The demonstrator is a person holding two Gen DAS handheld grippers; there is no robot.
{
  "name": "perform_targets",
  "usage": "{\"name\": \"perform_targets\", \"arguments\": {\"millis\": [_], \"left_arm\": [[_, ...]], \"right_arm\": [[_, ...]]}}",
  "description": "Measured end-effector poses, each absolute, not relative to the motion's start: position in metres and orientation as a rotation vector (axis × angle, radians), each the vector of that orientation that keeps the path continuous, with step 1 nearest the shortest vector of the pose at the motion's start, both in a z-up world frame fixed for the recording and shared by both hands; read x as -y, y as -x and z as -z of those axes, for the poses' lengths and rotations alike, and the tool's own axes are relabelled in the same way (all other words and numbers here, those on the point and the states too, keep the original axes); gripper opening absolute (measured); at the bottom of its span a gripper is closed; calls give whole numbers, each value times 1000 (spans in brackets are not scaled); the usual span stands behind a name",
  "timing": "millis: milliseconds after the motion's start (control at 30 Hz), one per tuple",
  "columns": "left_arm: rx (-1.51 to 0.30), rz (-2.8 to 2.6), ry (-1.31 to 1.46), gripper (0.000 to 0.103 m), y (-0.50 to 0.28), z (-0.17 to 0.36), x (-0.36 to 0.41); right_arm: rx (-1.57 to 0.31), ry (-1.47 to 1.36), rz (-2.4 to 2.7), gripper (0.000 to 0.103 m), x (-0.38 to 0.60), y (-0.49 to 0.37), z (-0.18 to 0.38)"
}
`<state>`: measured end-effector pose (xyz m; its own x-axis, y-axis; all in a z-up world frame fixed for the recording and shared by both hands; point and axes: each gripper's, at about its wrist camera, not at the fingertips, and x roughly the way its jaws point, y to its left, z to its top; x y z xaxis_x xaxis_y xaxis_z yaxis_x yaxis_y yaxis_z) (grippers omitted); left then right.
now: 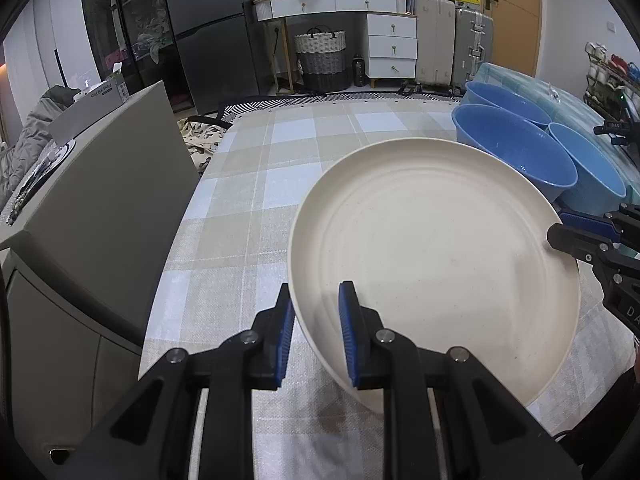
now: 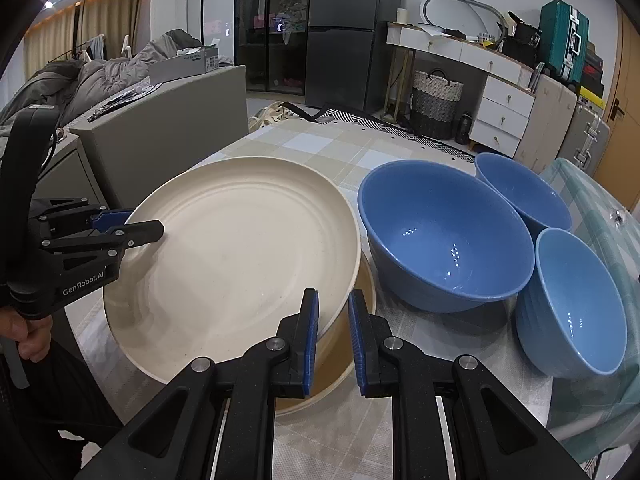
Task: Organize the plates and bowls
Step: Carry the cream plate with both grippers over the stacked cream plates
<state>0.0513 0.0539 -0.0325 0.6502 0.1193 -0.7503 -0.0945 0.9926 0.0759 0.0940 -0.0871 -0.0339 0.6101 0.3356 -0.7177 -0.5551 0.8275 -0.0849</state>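
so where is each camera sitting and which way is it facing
Left wrist: on the left gripper at the plate's near-left rim, facing across the table toward the bowls; its fingers straddle the rim, right gripper opposite.
Right wrist: on the right gripper at the opposite rim, bowls alongside; the left gripper and a hand show.
Shared: plate, bowls, both grippers.

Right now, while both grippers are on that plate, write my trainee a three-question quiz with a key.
1. How many blue bowls stand on the table?
2. Which has the cream plate by the rim: A) left gripper only, B) right gripper only, C) both?
3. True or false: the cream plate lies directly on the tablecloth.

Key: 1) three; 2) C; 3) false, a second plate lies beneath it.
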Motion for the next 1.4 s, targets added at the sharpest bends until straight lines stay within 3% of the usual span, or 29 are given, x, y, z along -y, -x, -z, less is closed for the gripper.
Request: {"name": "perform_targets", "arguments": {"millis": [1400], "left_arm": [[-944, -119, -195, 24, -62, 62, -24]], "right_arm": [[-842, 344, -440, 15, 85, -107, 65]]}}
